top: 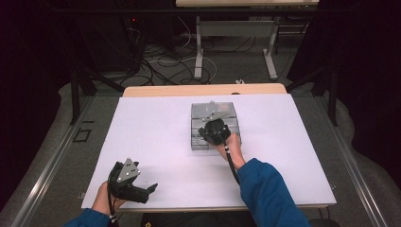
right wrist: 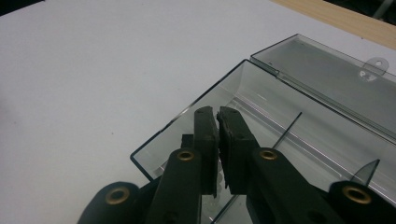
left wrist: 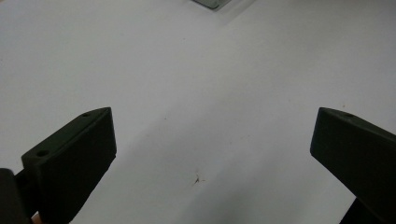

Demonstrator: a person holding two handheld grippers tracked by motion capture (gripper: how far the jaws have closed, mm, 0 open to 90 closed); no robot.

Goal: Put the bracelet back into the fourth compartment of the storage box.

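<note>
Two tongs differ: right tongs (right wrist: 217, 114), pressed together empty, hover over the clear plastic hinged box (right wrist: 299, 140); left tongs (left wrist: 212, 140) gape wide. A careless nudge could skid the light box across the white counter (top: 156, 137).

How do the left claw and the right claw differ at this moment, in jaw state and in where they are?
The left claw has its jaws spread wide, while the right claw has its jaws closed together with nothing seen between them. The left claw sits near the table's near edge over bare white surface; the right claw is at the open clear plastic box. Both have black jaws.
</note>
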